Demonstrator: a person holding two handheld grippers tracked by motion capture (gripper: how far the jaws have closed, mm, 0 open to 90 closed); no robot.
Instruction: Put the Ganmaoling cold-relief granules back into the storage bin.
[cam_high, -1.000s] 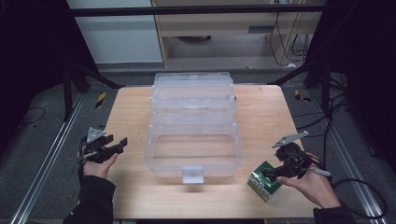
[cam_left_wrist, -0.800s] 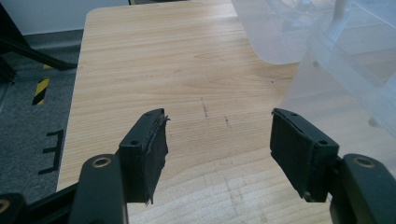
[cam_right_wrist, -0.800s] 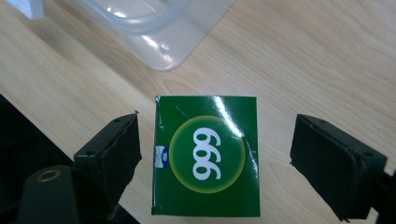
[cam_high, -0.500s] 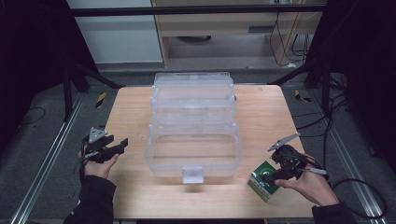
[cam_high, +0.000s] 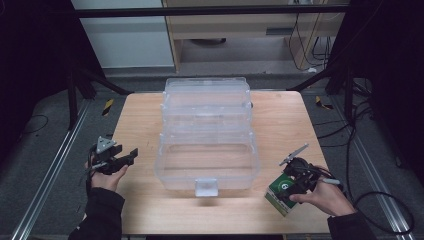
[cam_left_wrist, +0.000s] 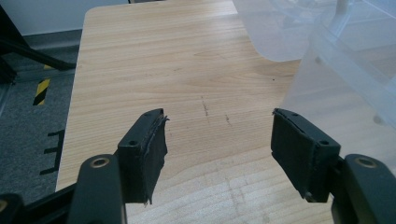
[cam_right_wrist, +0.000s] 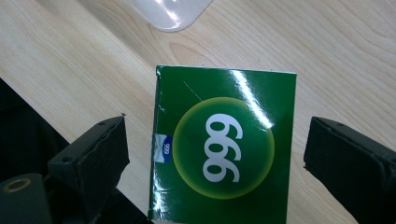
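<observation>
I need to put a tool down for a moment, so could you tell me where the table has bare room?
The widest bare strip of the wooden table lies left of the clear plastic box, ahead of the left tongs. Another runs right of the box, toward the far corner. The near right corner is crowded by the green carton and right tongs.

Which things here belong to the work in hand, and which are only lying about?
In the work:
- green box marked 999, between the open jaws of the right tool
- clear plastic storage box, lid open

Lying about:
- left tool, open, holding nothing
- cables on the floor
</observation>
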